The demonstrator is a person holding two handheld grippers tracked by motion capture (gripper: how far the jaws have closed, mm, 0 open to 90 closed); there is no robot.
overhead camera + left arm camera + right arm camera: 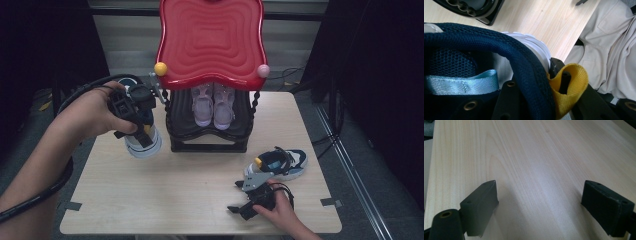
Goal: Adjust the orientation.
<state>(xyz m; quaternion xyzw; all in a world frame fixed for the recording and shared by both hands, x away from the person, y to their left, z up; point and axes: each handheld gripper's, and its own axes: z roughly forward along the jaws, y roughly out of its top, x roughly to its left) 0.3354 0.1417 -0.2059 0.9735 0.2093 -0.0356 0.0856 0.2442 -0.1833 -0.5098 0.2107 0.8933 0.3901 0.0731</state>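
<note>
1. We're holding the left gripper [141, 131] off the table's [165, 195] left-rear part, just left of the shoe rack [207, 134]. Its jaws are clamping shut on the heel collar of a navy/white sneaker [145, 144], which is hanging toe-down above the wood.
2. In the left gripper view we're seeing the grip up close: the navy mesh collar [529, 72] is running between the jaws, w/ the yellow heel loop [571, 85] bunching round one jaw & a light-blue strap [461, 83] lying inside the shoe.
3. The right gripper [239, 196] is resting low near the table's front-right part, jaws standing wide apart w/ nothing between them; in the right gripper view we're looking at bare wood betw. the two pads.
4. The matching sneaker [277, 164] is lying on its side on the table, just behind the right gripper & apart from its jaws, as far as we're able to tell.
5. The rack is standing at the rear centre: black lower shelf, twisted black posts, red wavy top shelf [210, 40] w/ a yellow knob [160, 69] & a pink knob [263, 70] at its front corners.
6. A pair of pale lilac shoes [214, 105] is sitting side by side on the lower shelf, taking up its middle.
7. The red top is overhanging that shelf, so the way in is from the front, under its edge; the rack's left post is standing closest to the hanging sneaker.
</note>
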